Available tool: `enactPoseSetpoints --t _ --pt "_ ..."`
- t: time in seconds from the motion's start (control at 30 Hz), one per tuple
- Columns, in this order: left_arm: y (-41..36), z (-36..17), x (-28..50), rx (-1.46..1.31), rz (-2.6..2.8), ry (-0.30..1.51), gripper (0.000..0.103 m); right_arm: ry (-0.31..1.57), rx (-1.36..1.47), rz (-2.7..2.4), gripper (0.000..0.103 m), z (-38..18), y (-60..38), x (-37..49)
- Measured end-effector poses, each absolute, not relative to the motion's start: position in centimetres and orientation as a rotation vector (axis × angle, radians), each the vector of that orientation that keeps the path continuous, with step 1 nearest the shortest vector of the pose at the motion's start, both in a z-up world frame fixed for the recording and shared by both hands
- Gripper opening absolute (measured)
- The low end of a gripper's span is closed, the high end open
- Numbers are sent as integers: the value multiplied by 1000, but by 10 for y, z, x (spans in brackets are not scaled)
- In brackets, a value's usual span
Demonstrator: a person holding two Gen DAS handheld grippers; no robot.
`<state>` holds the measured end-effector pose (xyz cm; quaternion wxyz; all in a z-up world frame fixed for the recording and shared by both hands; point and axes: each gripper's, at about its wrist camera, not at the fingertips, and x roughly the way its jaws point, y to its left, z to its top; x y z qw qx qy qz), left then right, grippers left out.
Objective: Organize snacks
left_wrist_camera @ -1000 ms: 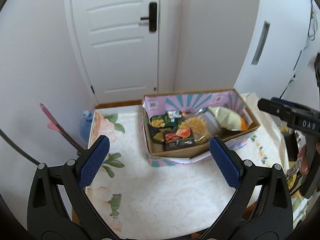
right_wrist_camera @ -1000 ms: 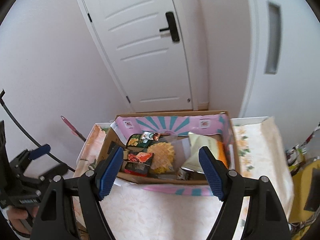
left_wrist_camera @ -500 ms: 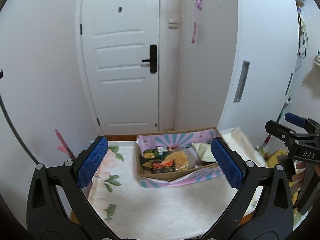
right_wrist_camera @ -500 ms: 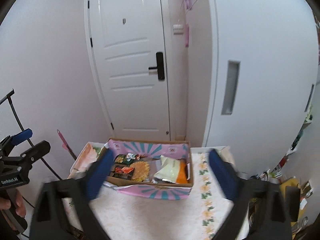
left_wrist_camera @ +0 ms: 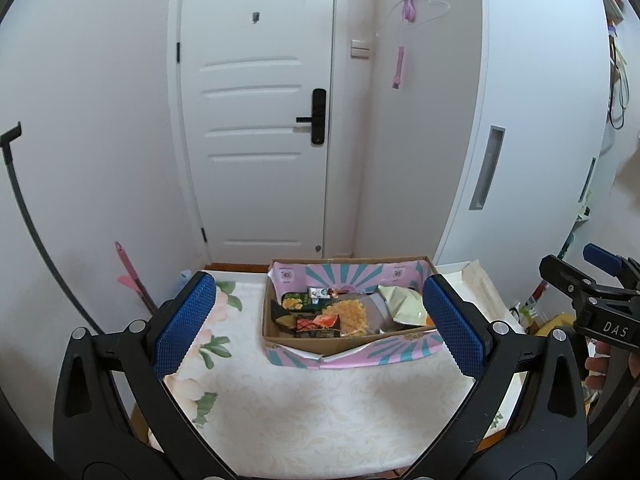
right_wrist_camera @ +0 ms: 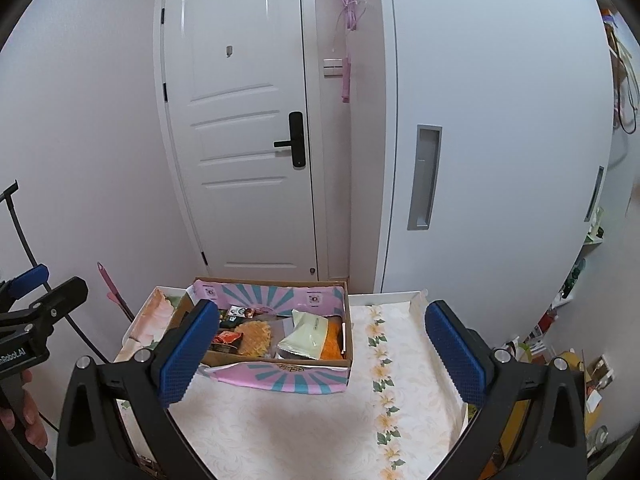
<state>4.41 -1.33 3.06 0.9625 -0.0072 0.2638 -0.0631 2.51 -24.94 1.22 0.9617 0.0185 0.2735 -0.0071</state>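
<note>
Pink-and-teal sunburst box (left_wrist_camera: 352, 354), cream floral tablecloth (left_wrist_camera: 320, 408), white door (left_wrist_camera: 256, 120), blue gripper pads (left_wrist_camera: 185, 322)

Bright, even, soft indoor light — faint shadows, sharp focus, strong fisheye bending with dark corners.

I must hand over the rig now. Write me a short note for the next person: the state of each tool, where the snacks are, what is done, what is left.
Left tool: open, holds nothing, hangs above the near part of the table.
Right tool: open, holds nothing, beside the left one.
Snacks: all that I can see lie inside the pink and teal striped cardboard box on the floral tablecloth: a pale green pouch, a round yellow waffle snack, a red and black packet, and others.
Done: no snack shows on the cloth outside the box.
Left: perhaps nothing; check the table sides, which the tool arms hide.
</note>
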Motion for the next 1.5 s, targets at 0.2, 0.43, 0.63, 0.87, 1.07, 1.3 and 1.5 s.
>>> enactPoseSetpoints --t 0.2,0.43,0.63,0.87,1.07,1.3,1.5 --pt "-20 28 47 -2 -119 534 103 559 43 -22 102 10 -257 28" --pt "-23 27 50 3 -112 534 103 560 43 -22 102 8 -259 30" --pt "-24 27 51 6 -110 535 103 563 46 -20 102 6 -260 34" --pt "-25 26 51 5 -109 538 103 567 48 -19 102 5 -260 37" --pt "-25 26 52 7 -108 538 103 573 47 -18 102 2 -259 39" --pt "-25 26 52 9 -107 541 103 571 47 -12 102 1 -258 40" --pt "-22 26 52 13 -108 542 103 576 46 -12 102 0 -256 39"
